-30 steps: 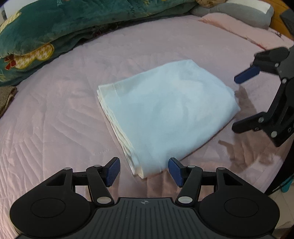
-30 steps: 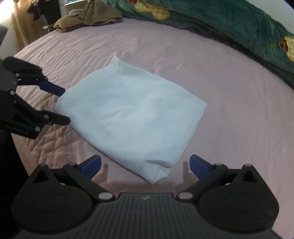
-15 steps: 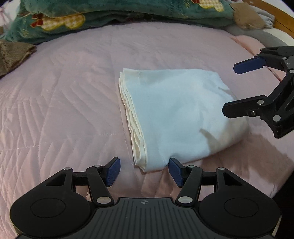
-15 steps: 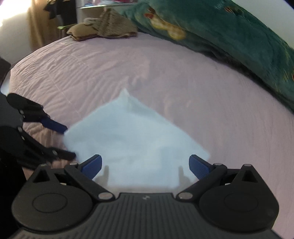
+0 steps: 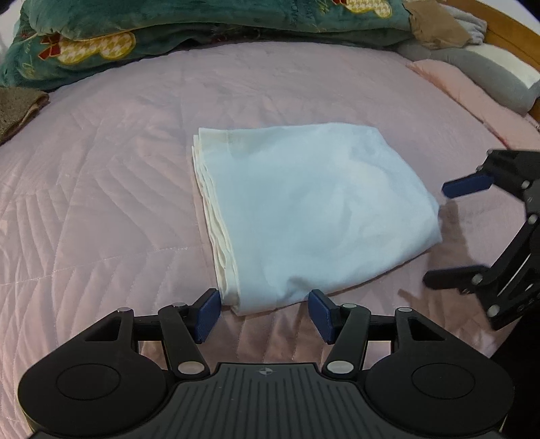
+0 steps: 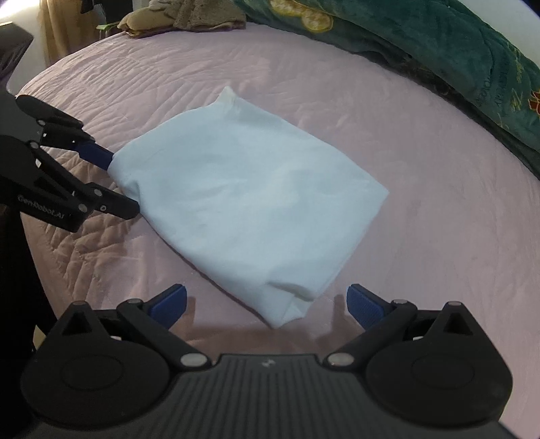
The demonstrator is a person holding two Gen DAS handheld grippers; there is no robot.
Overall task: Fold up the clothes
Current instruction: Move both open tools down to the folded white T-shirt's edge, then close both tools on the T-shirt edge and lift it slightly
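A white garment point(image 5: 303, 209) lies folded into a thick rectangle on the pink quilted bed point(image 5: 94, 202); it also shows in the right wrist view point(image 6: 249, 199). My left gripper point(image 5: 265, 312) is open, its blue pads either side of the garment's near corner, holding nothing. My right gripper point(image 6: 266, 304) is open and empty just in front of the garment's opposite corner. It shows in the left wrist view point(image 5: 449, 233) at the garment's right edge. The left gripper shows in the right wrist view point(image 6: 118, 184) at the garment's left edge.
A dark green blanket point(image 5: 168, 23) with yellow patterns lies along the far side of the bed point(image 6: 455, 158). Brown clothes point(image 6: 182, 17) sit at the bed's far end. A grey and white pillow point(image 5: 489, 67) and a pink one point(image 5: 472, 101) lie at the right.
Both grippers have shifted around the folded garment; the right gripper dipped close and drew back. The garment has stayed folded in place. Both grippers stay open.
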